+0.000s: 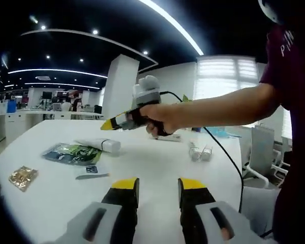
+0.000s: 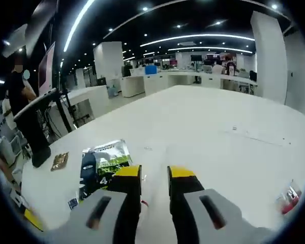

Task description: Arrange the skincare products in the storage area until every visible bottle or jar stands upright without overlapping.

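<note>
left gripper: jaws parted, holding nothing, low over white tabletop | right gripper: jaws apart, empty; in the left gripper view it hangs above the tabletop in a hand | white tube: lying flat beside green packet | two small bottles: lying side by side | gold sachet: near edge

Bare table lies ahead of the left gripper; green packet and tube crowd its left.
</note>
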`<state>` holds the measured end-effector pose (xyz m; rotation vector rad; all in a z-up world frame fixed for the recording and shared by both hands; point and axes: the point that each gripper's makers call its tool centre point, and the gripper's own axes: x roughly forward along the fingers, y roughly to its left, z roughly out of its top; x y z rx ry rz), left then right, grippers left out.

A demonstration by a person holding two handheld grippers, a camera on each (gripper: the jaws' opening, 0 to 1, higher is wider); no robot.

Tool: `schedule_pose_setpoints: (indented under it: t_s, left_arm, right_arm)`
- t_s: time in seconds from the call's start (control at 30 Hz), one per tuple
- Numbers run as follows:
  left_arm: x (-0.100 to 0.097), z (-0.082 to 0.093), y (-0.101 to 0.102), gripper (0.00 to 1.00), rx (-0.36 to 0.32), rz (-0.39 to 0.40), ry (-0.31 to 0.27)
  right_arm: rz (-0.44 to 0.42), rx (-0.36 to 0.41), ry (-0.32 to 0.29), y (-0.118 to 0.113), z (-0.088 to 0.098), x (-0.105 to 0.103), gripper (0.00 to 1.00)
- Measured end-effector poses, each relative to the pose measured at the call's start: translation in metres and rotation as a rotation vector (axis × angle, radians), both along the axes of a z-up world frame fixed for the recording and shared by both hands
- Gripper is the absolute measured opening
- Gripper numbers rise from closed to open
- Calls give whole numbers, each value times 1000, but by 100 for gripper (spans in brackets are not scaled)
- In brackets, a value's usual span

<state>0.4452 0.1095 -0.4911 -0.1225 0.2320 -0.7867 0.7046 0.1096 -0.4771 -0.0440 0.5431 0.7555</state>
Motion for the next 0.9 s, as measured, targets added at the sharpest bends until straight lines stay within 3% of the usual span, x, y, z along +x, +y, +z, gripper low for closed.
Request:
schedule_pose_setpoints:
  t_s: [0.13, 0.23, 0.3, 0.7, 0.73, 0.9]
  left_arm:
    - [0, 0, 0, 31, 1, 0, -3]
    - [0, 1, 0, 31, 2, 0, -7]
    - [0, 1, 1, 31, 1, 2, -10]
    - [0, 1, 1, 31, 10, 1, -21]
    - [0, 1, 1, 31, 11, 1, -21]
    - [-1, -1, 1, 31, 23, -3, -25]
  right_arm:
    - [12, -15, 16, 14, 1, 16, 33]
    - [46, -48, 109, 27, -10, 14, 45]
    - [49, -78, 135, 31, -15, 17, 48]
    - [83, -298, 160, 28, -44, 24, 40]
    - [78, -278, 172, 31, -45, 24, 40]
    - [89, -326, 144, 34, -45, 27, 31]
